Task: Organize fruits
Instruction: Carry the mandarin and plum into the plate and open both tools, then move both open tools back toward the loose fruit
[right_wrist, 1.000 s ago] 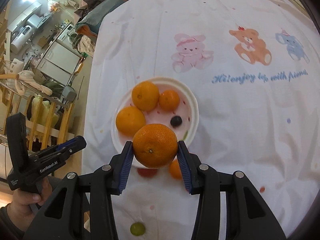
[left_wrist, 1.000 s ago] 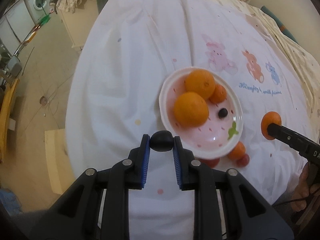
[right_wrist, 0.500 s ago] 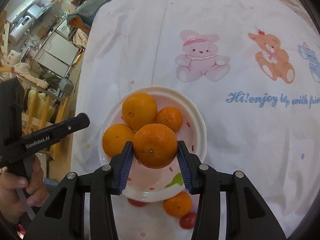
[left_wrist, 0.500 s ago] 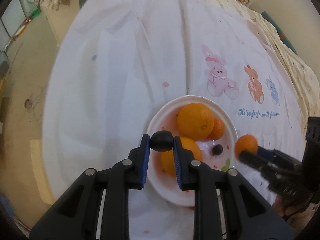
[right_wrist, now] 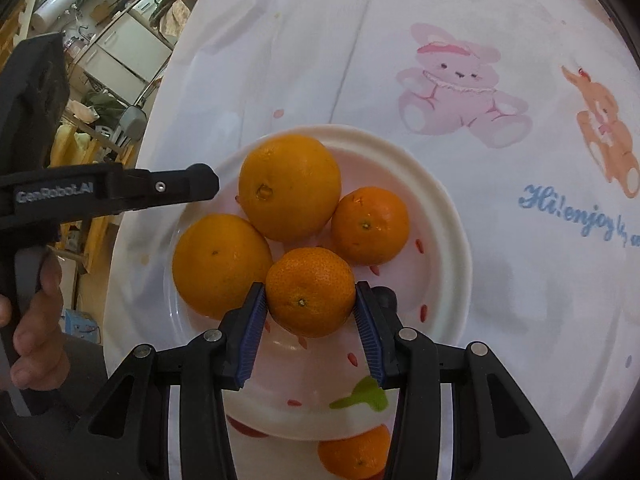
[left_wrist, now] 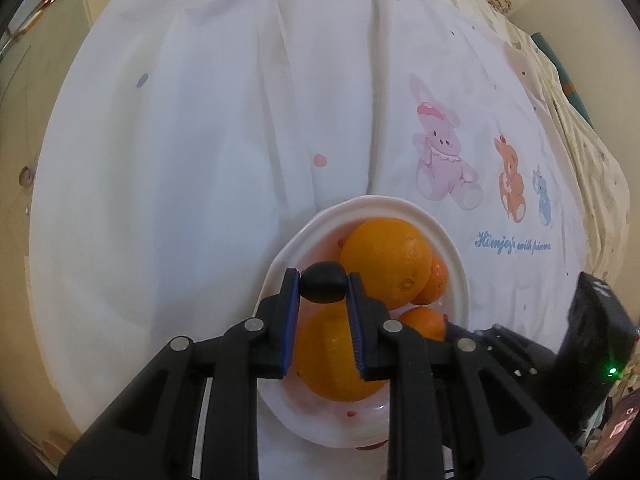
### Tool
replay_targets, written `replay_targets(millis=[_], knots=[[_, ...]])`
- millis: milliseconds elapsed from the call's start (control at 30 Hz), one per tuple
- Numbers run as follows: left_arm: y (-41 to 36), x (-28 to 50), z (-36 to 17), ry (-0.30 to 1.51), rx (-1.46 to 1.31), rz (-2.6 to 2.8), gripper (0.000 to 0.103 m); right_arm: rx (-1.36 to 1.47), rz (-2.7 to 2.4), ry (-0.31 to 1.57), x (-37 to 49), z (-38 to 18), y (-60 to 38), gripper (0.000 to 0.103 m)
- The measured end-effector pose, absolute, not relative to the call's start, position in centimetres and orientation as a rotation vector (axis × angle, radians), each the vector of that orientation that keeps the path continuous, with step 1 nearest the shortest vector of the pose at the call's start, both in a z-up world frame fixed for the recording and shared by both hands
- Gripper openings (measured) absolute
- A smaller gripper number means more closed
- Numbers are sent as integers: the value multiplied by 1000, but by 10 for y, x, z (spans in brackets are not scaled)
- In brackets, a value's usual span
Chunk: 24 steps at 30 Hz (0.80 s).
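Observation:
A white and pink plate (right_wrist: 448,216) (left_wrist: 456,256) on the white cloth holds two large oranges (right_wrist: 290,186) (right_wrist: 220,264) and a small mandarin (right_wrist: 370,224). My right gripper (right_wrist: 310,300) is shut on another mandarin (right_wrist: 310,290), held low over the plate's near half. My left gripper (left_wrist: 322,286) is shut on a small dark round fruit (left_wrist: 322,282) and hovers over the plate's left side, above the oranges (left_wrist: 386,260). The left gripper also shows in the right wrist view (right_wrist: 200,186). A dark berry peeks out behind my right finger (right_wrist: 386,294).
One mandarin (right_wrist: 354,454) and a red fruit (right_wrist: 244,428) lie on the cloth just in front of the plate. The cloth has printed bears (right_wrist: 456,84) and blue lettering on the right. The table's left edge drops off to the floor and furniture (right_wrist: 120,52).
Both grippers have moved forward over the plate with their fruit. The right gripper has come lower, so the mandarin sits among the oranges.

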<state>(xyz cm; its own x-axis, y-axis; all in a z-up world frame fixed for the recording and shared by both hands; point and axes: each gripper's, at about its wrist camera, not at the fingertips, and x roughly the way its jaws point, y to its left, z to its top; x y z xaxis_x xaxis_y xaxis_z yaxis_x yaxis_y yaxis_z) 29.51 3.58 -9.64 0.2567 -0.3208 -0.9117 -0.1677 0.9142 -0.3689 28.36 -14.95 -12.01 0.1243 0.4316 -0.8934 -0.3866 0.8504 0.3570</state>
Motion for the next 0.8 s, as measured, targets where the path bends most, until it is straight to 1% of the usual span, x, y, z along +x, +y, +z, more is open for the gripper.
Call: replay_targets(millis=[167, 200, 233, 267, 300, 333, 367, 400, 433, 467, 500, 633, 800], knots=[[34, 296, -98, 1326, -418, -94, 21, 48, 603, 1299, 286, -119, -148, 48], [34, 296, -98, 1328, -416, -92, 26, 51, 603, 1296, 286, -119, -148, 48], [34, 296, -98, 1327, -416, -90, 34, 55, 606, 1295, 285, -120, -148, 48], [34, 296, -97, 1322, -413, -84, 39, 57, 608, 1296, 285, -121, -149, 48], [34, 296, -97, 1318, -409, -79, 46, 56, 606, 1297, 287, -122, -149, 48], [35, 295, -96, 1312, -405, -75, 48, 54, 605, 1298, 287, -122, -149, 48], [35, 295, -95, 1309, -403, -75, 48, 53, 606, 1295, 287, -121, -150, 52], [35, 296, -95, 1308, -400, -78, 49, 56, 609, 1289, 286, -120, -150, 59], [34, 296, -95, 1307, -395, -78, 49, 58, 613, 1283, 286, -118, -152, 62], [34, 296, -95, 1306, -391, -77, 49, 53, 616, 1277, 285, -115, -152, 71], [35, 296, -94, 1304, -389, -77, 49, 45, 616, 1272, 284, -114, -151, 74], [37, 294, -88, 1286, -377, -63, 49, 1, 622, 1248, 279, -103, -154, 74], [37, 288, -83, 1266, -345, -45, 50, 46, 596, 1248, 271, -92, -173, 74]])
